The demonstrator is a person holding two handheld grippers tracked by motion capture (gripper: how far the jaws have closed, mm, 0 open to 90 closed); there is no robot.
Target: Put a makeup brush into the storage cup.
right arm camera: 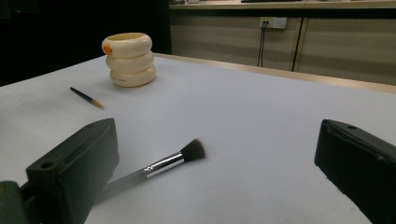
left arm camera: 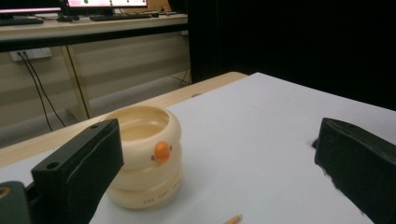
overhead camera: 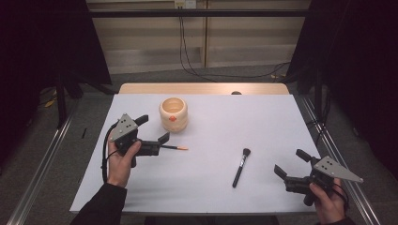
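Observation:
A cream ribbed cup (overhead camera: 173,114) with an orange knob stands at the back left of the white table (overhead camera: 220,117). My left gripper (overhead camera: 153,128) hovers just in front of it, open and empty; the cup (left arm camera: 144,154) looms close behind its left jaw. A thin dark brush with an orange tip (overhead camera: 177,147) lies by that gripper's near jaw, its tip (left arm camera: 233,219) low in the left gripper view. A black makeup brush (overhead camera: 241,167) lies right of centre. My right gripper (overhead camera: 289,161) is open to its right, facing the brush (right arm camera: 163,163).
The right gripper view also shows the cup (right arm camera: 128,58) and the thin brush (right arm camera: 87,98) farther off. A wooden strip (overhead camera: 202,88) runs along the table's far edge. Cables and a wall lie beyond; metal rails flank both sides.

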